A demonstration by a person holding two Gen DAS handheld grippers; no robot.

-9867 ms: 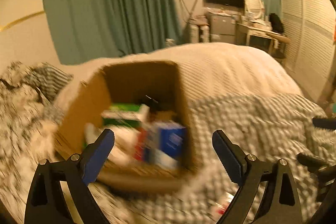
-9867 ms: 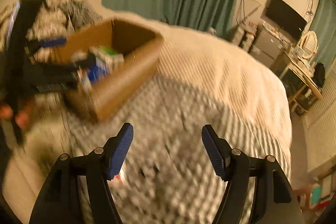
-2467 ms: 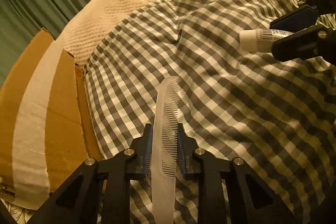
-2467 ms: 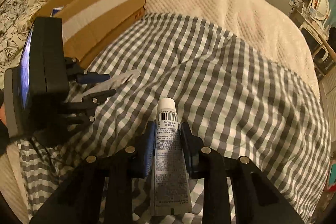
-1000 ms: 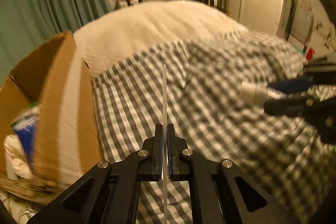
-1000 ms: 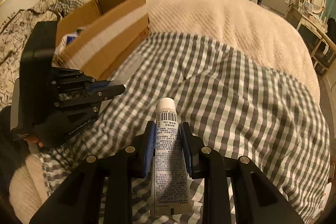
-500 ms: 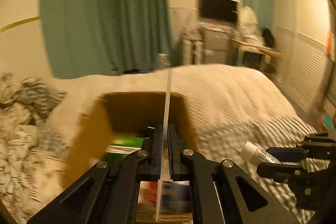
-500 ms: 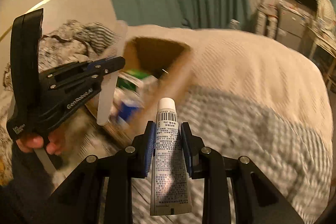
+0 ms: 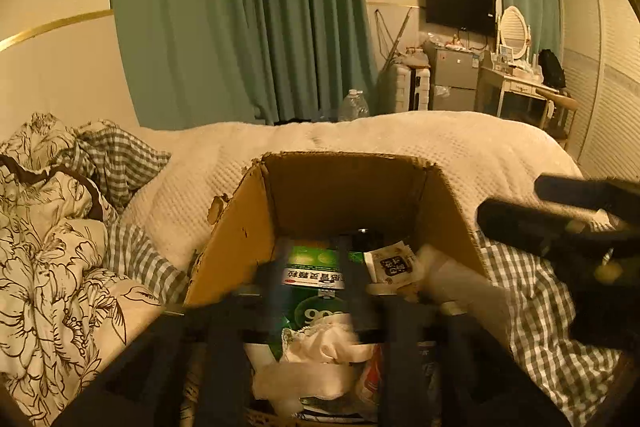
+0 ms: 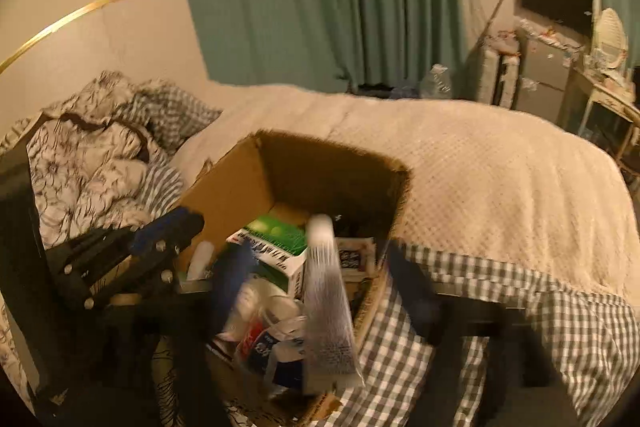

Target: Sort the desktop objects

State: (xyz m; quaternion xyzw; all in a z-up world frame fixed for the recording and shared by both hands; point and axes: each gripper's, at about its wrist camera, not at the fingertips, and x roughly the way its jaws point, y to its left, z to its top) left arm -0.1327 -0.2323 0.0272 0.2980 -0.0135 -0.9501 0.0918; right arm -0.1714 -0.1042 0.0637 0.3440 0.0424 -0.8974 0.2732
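Both units are over the cardboard box [image 10: 240, 183] on the bed [image 10: 500, 179]. The right hand-held gripper [image 10: 320, 279] has jaws opening, pads clear of the white tube [image 10: 326, 307] – blurred, apparently dropping into the box. The left hand-held gripper [image 9: 308, 291] is opening too; nothing visible between its jaws. Recommendation: hold both above the box rim until the tube lands inside, then lift straight up.
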